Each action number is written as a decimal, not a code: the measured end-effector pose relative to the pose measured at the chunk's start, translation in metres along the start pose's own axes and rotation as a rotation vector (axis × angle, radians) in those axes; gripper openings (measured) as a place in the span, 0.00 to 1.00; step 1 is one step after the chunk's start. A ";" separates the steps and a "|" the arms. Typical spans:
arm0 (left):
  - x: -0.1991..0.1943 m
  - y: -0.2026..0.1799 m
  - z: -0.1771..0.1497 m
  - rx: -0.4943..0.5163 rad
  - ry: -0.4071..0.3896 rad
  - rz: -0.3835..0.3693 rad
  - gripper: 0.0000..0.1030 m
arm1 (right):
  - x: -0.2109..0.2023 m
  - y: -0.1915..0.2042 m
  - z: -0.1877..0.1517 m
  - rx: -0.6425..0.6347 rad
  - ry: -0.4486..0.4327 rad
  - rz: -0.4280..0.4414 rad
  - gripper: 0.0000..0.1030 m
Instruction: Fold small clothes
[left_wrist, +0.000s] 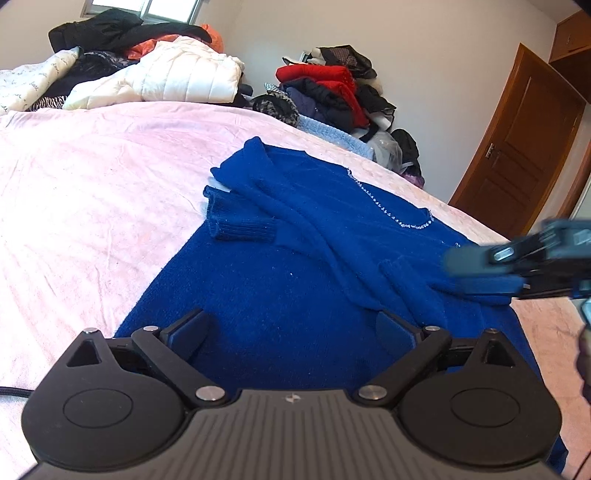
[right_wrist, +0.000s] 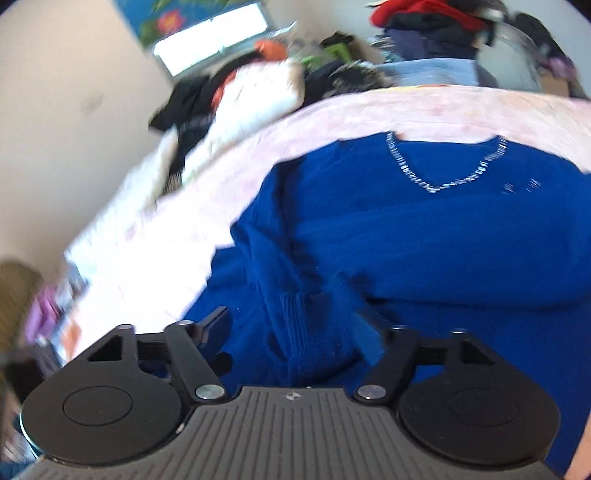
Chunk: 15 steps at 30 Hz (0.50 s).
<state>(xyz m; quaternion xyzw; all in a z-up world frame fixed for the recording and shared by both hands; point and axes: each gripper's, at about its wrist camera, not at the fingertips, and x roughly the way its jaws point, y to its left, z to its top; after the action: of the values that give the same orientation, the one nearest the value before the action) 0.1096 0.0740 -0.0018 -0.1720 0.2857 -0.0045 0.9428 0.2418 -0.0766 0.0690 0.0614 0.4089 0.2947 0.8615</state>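
Note:
A blue knit sweater (left_wrist: 295, 266) (right_wrist: 424, 240) with a sparkly neckline (left_wrist: 388, 210) lies flat on the pink bed cover (left_wrist: 92, 184). One sleeve is folded across its chest, with the ribbed cuff (left_wrist: 243, 229) near the sweater's left edge. My left gripper (left_wrist: 291, 317) hovers open over the lower body of the sweater, with nothing between its fingers. My right gripper (right_wrist: 291, 317) (left_wrist: 480, 273) is blurred and sits at the other sleeve's cuff (right_wrist: 314, 332). The cuff lies between its half-spread fingers, and the left finger stands apart from it.
At the bed's far side is a heap with a white puffer jacket (left_wrist: 177, 74) and dark clothes. A second pile of red and black garments (left_wrist: 325, 85) stands by the wall. A brown wooden door (left_wrist: 517, 147) is at the right.

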 end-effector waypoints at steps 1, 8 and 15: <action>-0.001 -0.001 0.000 0.004 0.001 -0.003 0.98 | 0.010 0.005 0.000 -0.022 0.026 -0.027 0.54; -0.003 0.001 -0.001 -0.015 -0.005 -0.023 0.99 | 0.034 0.023 -0.003 -0.153 0.082 -0.137 0.33; -0.005 0.003 -0.001 -0.032 -0.011 -0.038 1.00 | 0.023 -0.001 0.000 0.000 0.031 -0.070 0.11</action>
<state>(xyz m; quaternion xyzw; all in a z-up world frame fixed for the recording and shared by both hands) 0.1045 0.0775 -0.0011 -0.1924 0.2772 -0.0167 0.9412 0.2537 -0.0640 0.0533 0.0423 0.4241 0.2656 0.8647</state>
